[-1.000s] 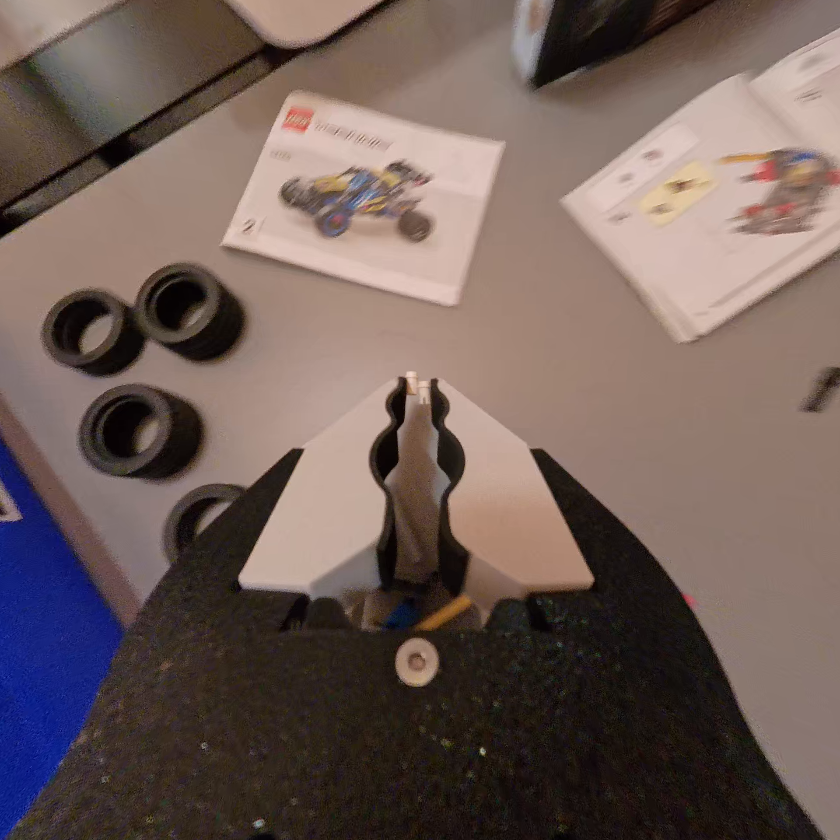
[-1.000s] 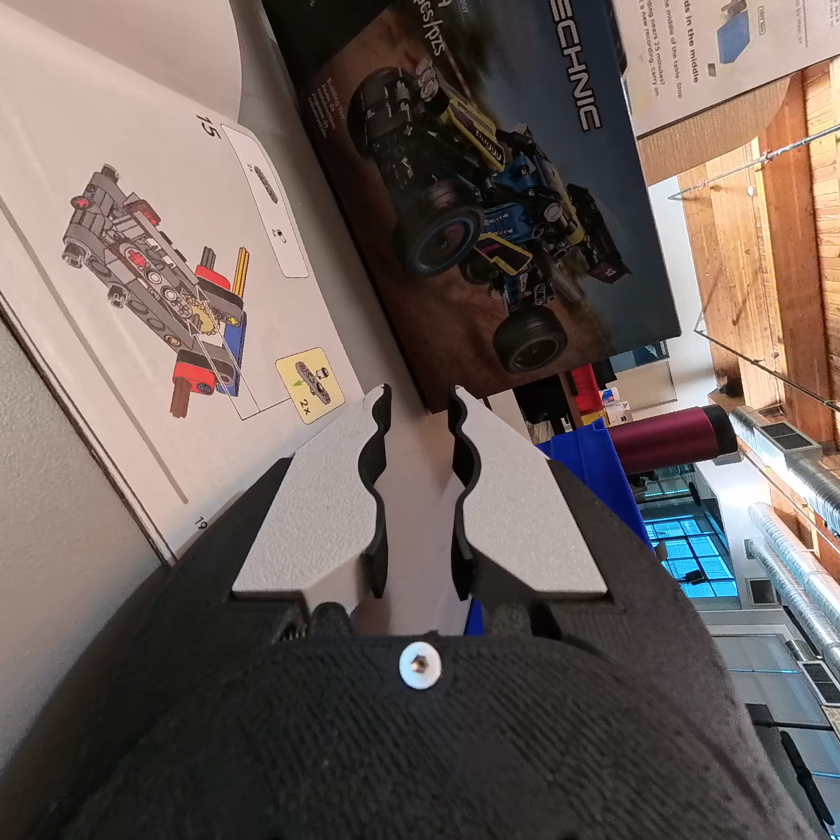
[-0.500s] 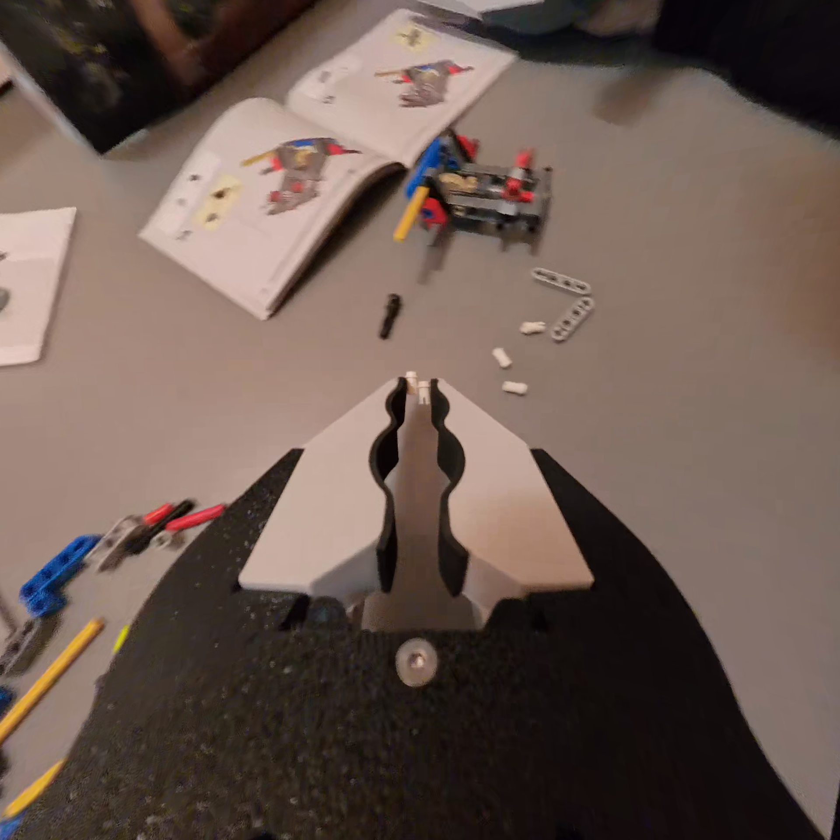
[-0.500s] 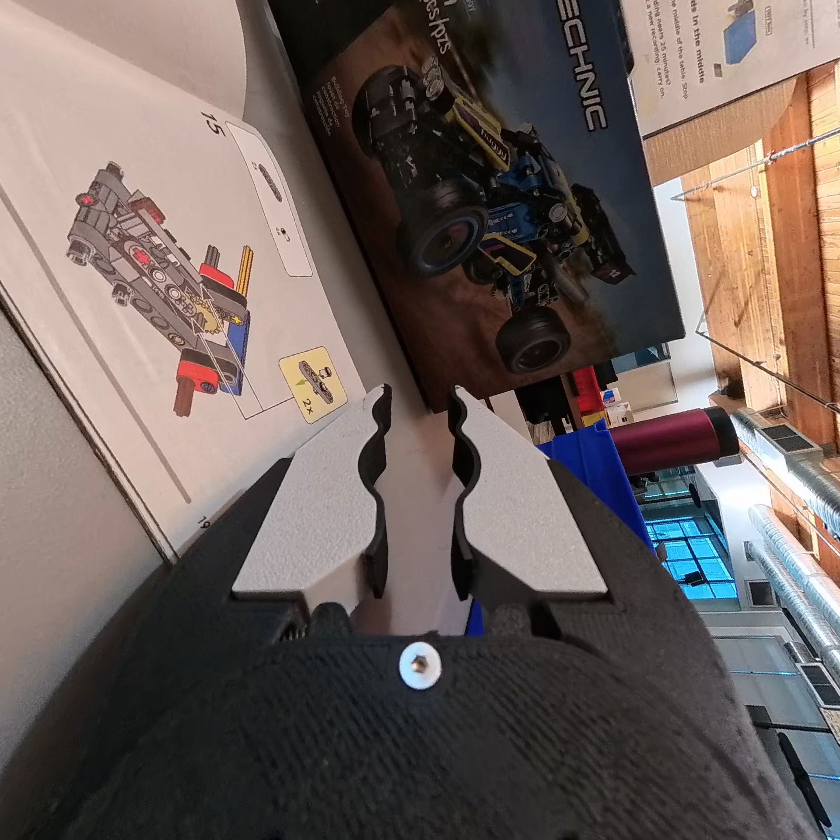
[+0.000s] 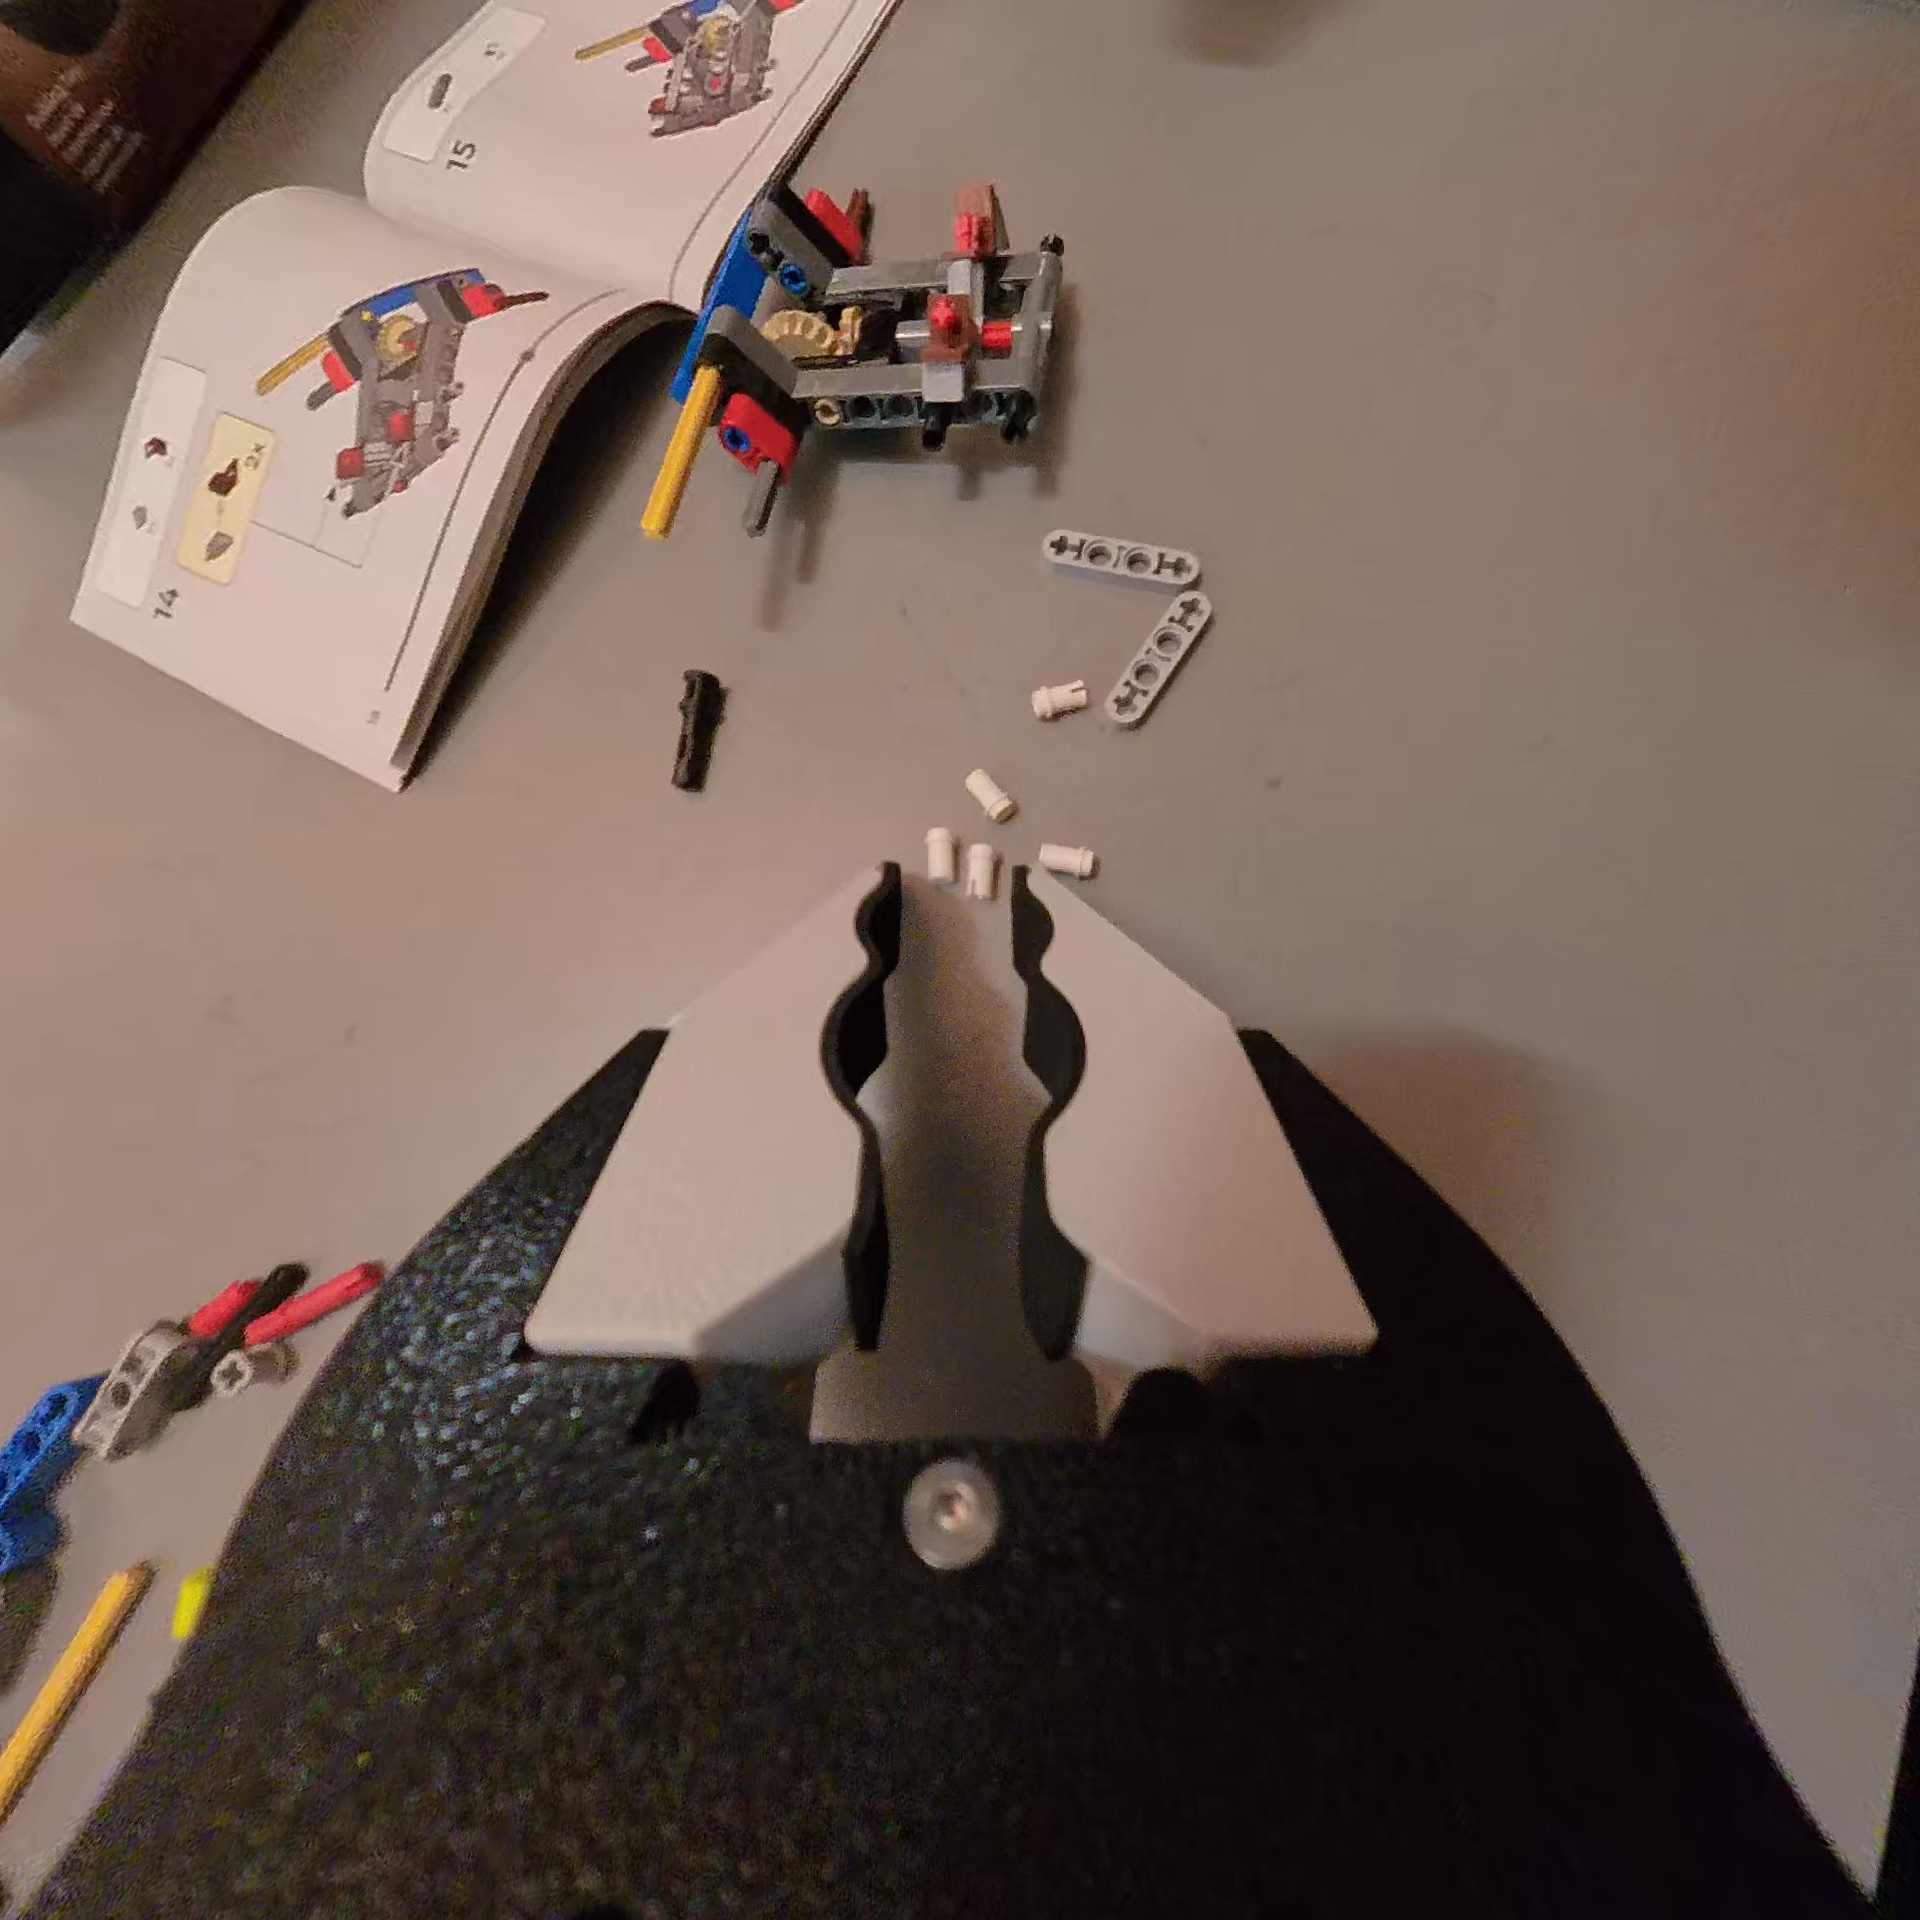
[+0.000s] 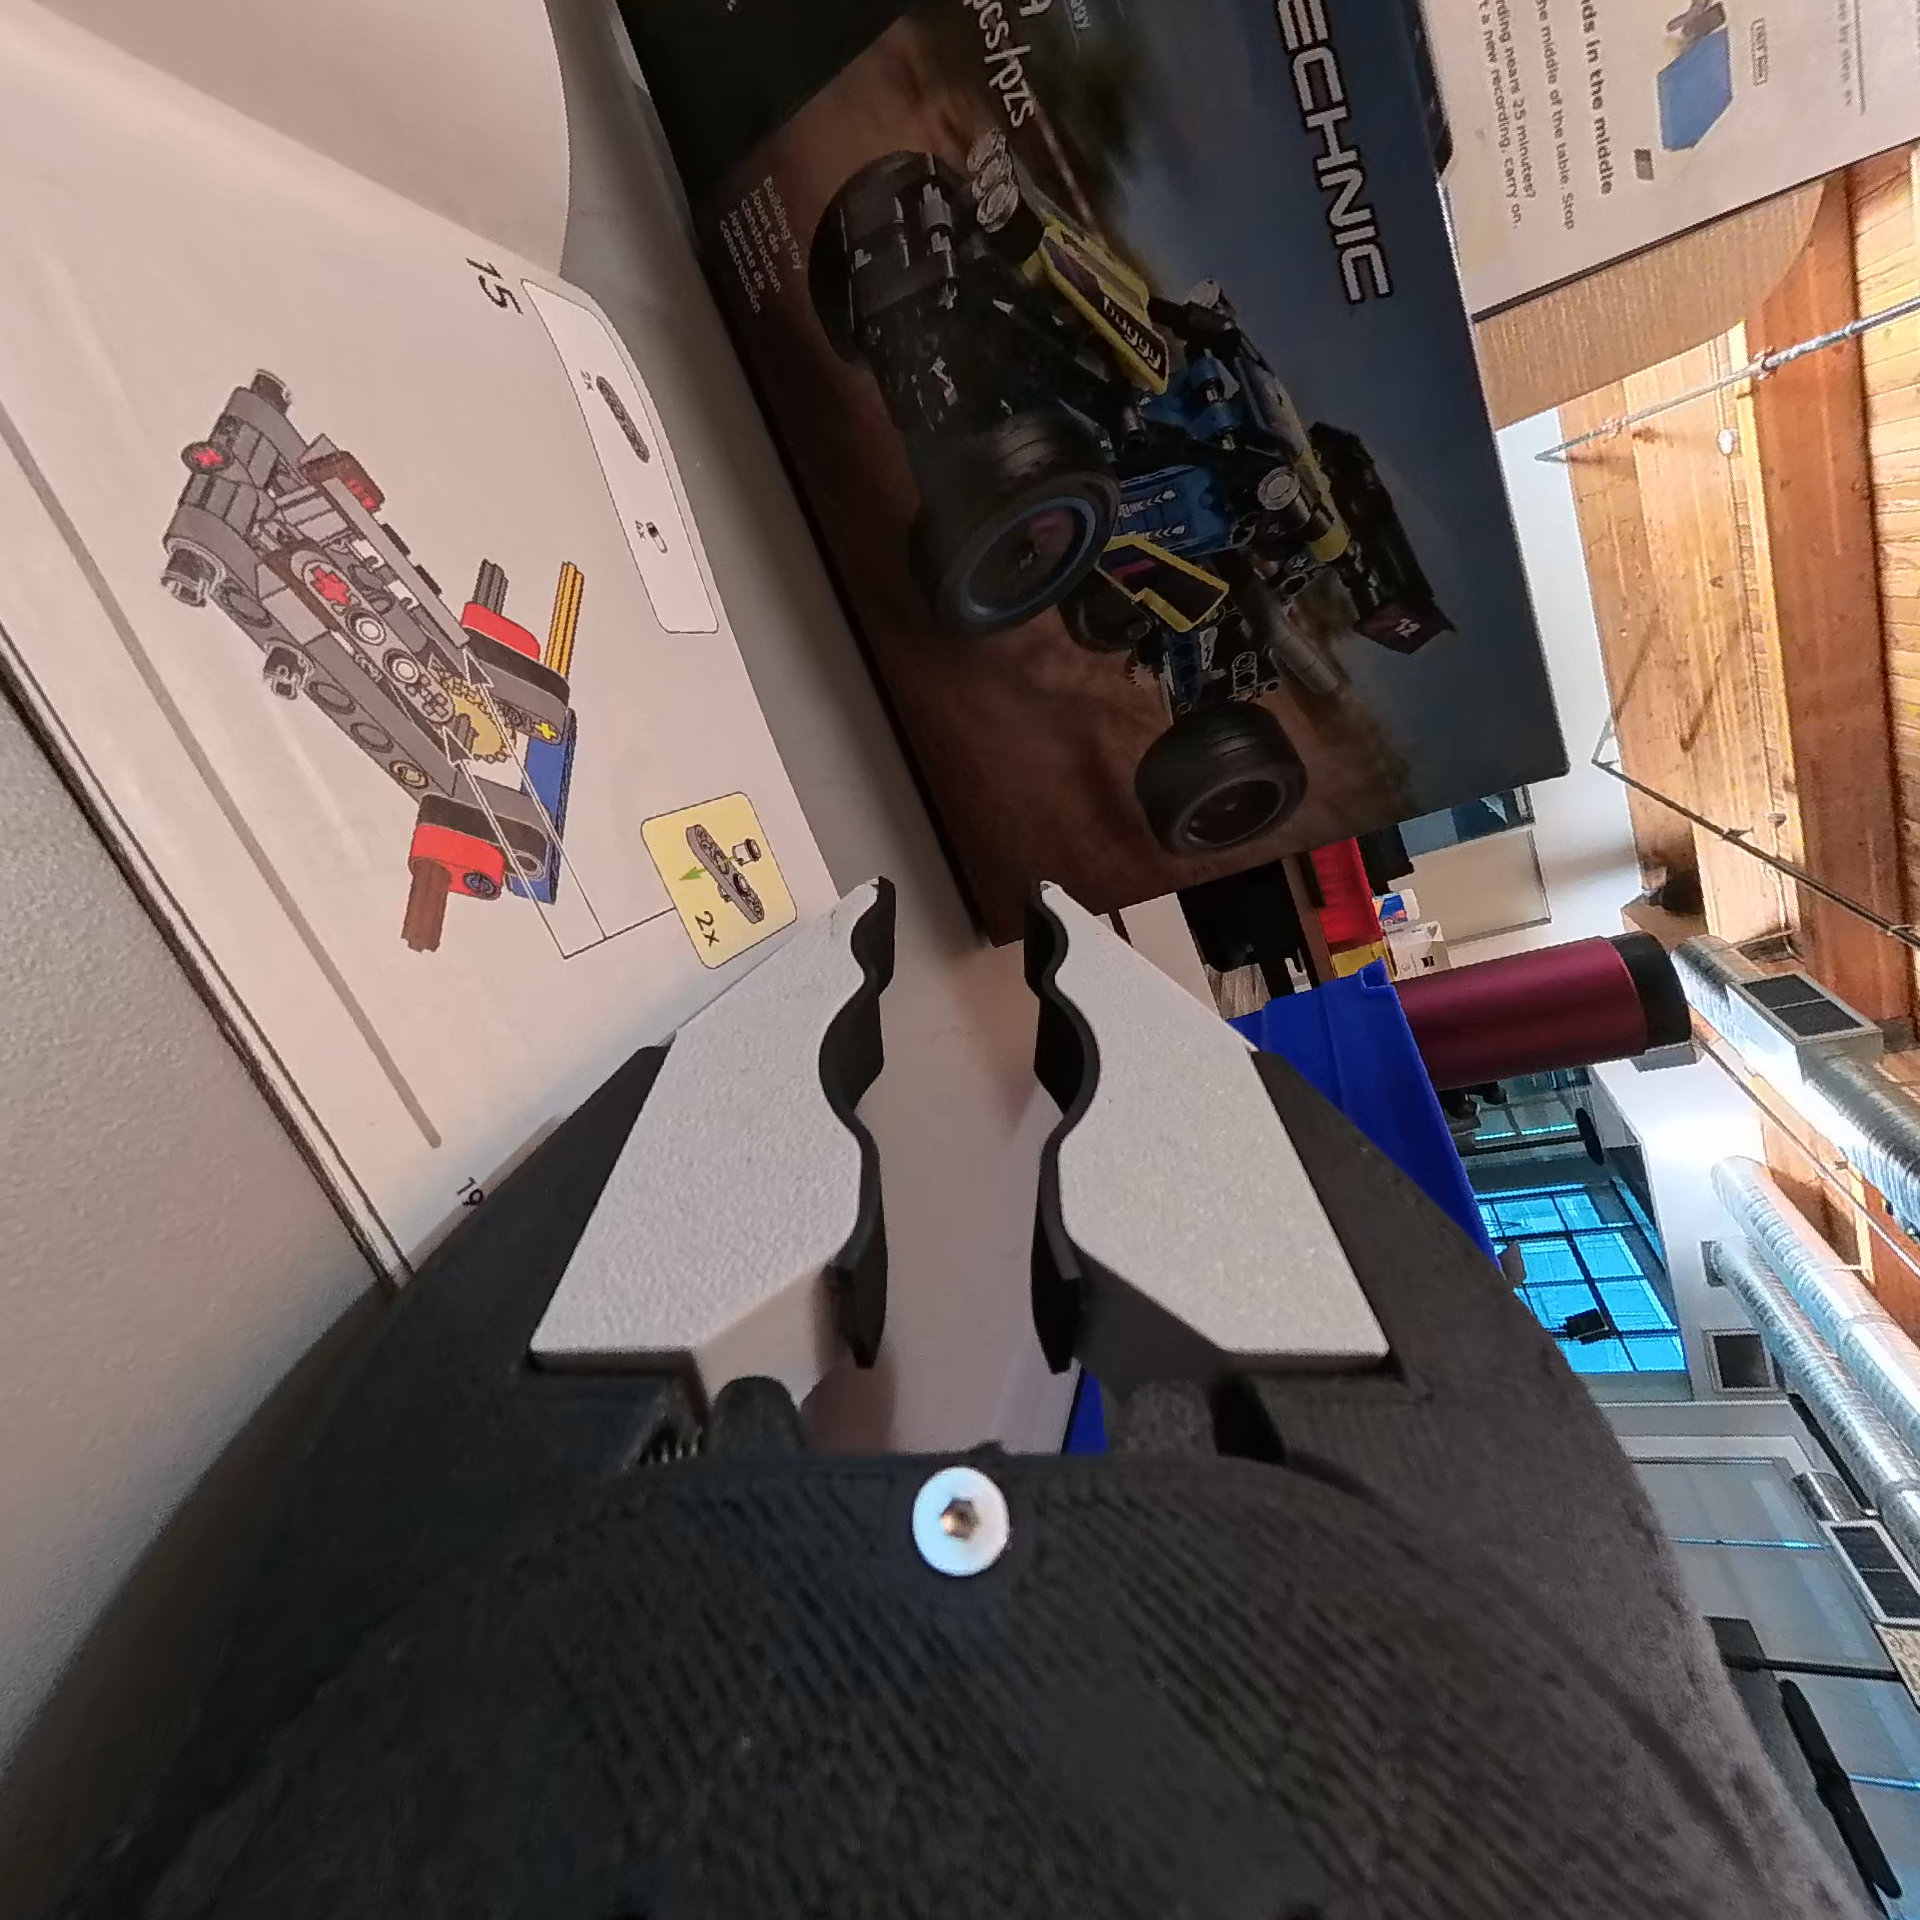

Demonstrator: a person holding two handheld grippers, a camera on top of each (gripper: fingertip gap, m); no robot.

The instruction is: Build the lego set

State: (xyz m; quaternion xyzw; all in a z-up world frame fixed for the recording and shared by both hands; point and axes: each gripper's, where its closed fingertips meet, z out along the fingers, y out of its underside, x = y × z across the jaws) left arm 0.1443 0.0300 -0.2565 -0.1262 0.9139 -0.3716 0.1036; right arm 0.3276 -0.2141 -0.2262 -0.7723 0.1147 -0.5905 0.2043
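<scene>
The partly built grey, red and blue lego assembly (image 5: 883, 332) lies on the grey table beside the open instruction booklet (image 5: 343, 395). My left gripper (image 5: 954, 878) is open and empty, low over the table. Two white pins (image 5: 961, 860) lie just in front of its tips, with three more white pins (image 5: 1060, 698) close by. Two thin grey beams (image 5: 1120, 558) and a black pin (image 5: 694, 727) lie between the gripper and the assembly. My right gripper (image 6: 958, 899) is open and empty, tipped on its side next to the booklet (image 6: 364, 623).
The lego box (image 6: 1091, 468) stands behind the booklet. Loose red, grey and blue parts (image 5: 187, 1351) and a yellow axle (image 5: 73, 1683) lie at the left. A blue bin (image 6: 1340, 1049) and a maroon bottle (image 6: 1527, 997) are beyond the right gripper. The black pin (image 5: 694, 727) lies some 5 cm from my left tips, 25 cm from my right tips.
My left gripper swung from the tyres and second booklet over to the build area, held two white pins shut, then opened and left them on the table. The right gripper barely moved.
</scene>
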